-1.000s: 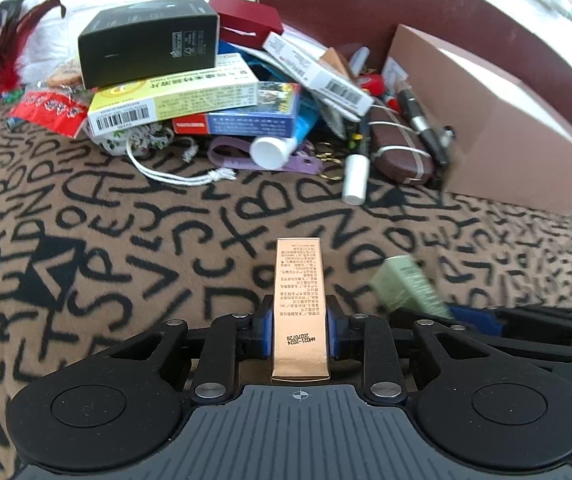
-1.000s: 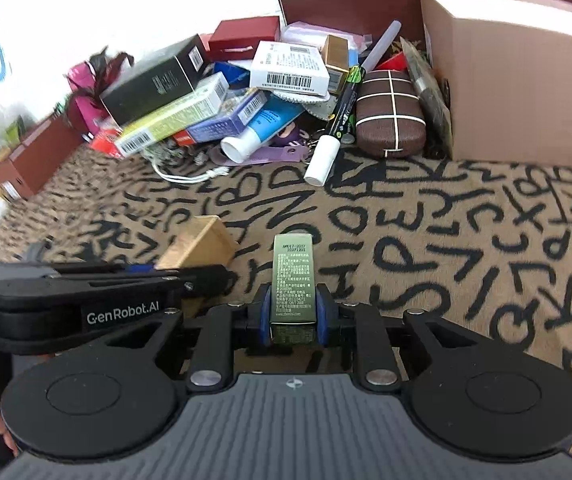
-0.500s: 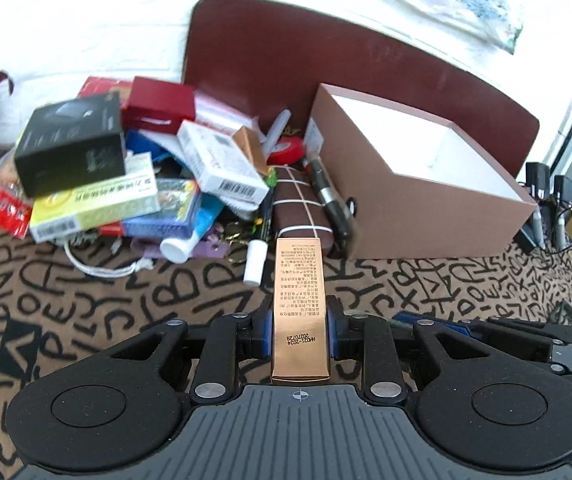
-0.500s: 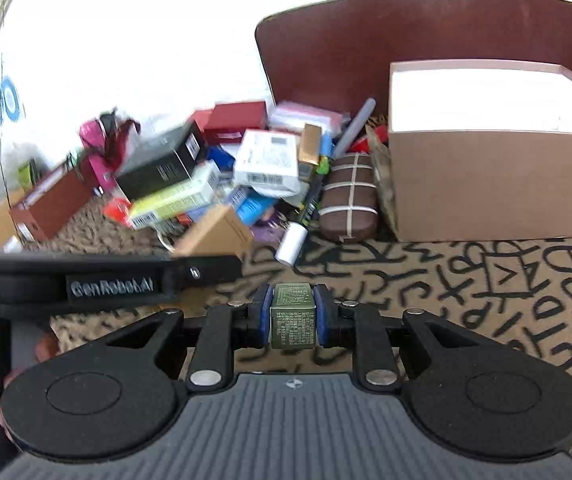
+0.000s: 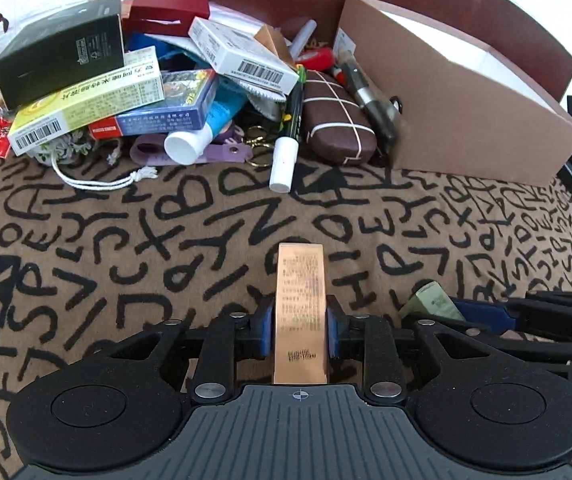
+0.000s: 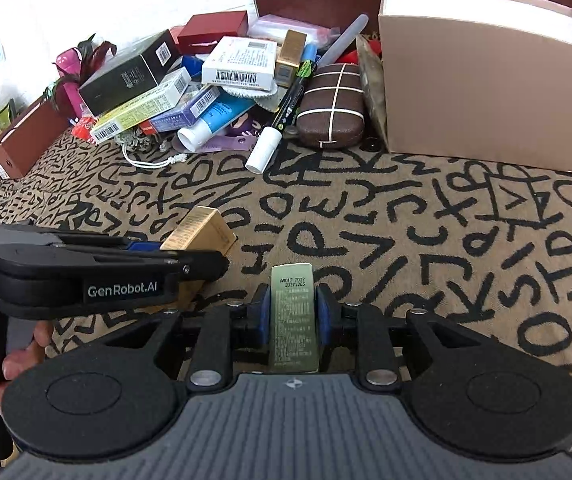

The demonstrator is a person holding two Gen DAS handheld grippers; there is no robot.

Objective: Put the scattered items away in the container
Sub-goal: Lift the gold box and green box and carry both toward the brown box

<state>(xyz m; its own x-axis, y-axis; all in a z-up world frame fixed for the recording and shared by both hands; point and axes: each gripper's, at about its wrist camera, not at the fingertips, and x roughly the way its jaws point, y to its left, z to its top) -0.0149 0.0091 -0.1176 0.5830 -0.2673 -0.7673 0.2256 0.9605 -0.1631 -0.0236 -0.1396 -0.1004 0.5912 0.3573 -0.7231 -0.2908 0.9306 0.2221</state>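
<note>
Clamped between the blue pads of the left gripper (image 5: 300, 322) is a slim copper-coloured carton (image 5: 300, 312) with printed text, held lengthwise so that its far end projects forward over the brown cloth printed with black letters (image 5: 126, 240). Pinched likewise between the blue pads of the right gripper (image 6: 291, 316) is a slim olive-green metallic carton (image 6: 292, 316), its date code facing up. The two tools are held side by side: the right one is seen at the lower right edge of the left wrist view with the green carton's tip showing, and the left one crosses the left side of the right wrist view, with the copper carton's end beyond it. At the far right of the cloth stands the open tan cardboard box (image 5: 466, 120), white inside (image 6: 466, 12), well apart from both held cartons. Heaped to its left are a brown oval case banded with white elastic (image 5: 336, 118), touching or just beside the box, a black marker with a white cap (image 5: 288, 136), a blue tube with a white cap (image 5: 200, 136), a white barcoded carton (image 5: 242, 56), a yellow-green barcoded carton (image 5: 86, 108), a black carton (image 5: 60, 50), a dark red box (image 5: 168, 8) and a purple strap (image 5: 190, 156).
</note>
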